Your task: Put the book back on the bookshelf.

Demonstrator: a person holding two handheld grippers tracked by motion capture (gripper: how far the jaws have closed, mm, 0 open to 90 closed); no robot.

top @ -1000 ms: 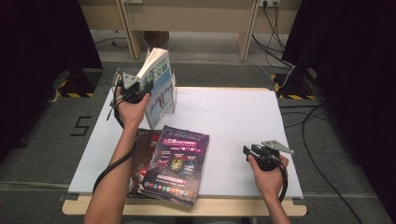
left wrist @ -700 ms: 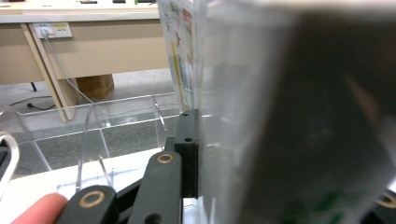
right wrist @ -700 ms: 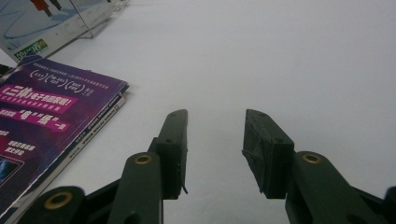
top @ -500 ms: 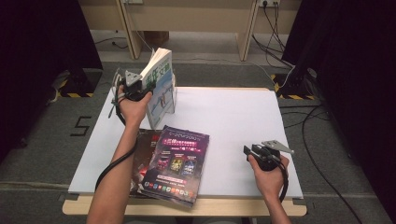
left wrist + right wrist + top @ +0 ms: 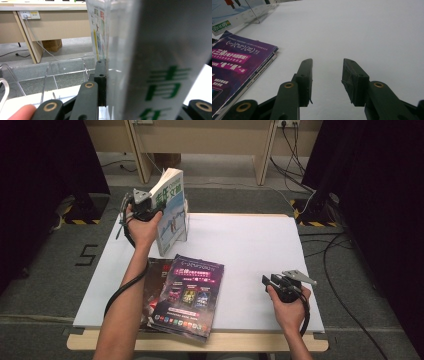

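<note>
overhead forward view, 2 close claw cameras

- left gripper (image 5: 150, 209): jaws pinched in a touch tighter on the green-lettered magazine (image 5: 171, 212); its spine sits clamped between the fingers (image 5: 100, 82) in the left gripper view.
- Left hand (image 5: 142, 227) crept slightly away from the person, toward the table's far edge, magazine going with it.
- Magazine stands a bit more upright than a second ago, lower edge by the clear acrylic stand (image 5: 62, 72) just past the fingertips.
</note>
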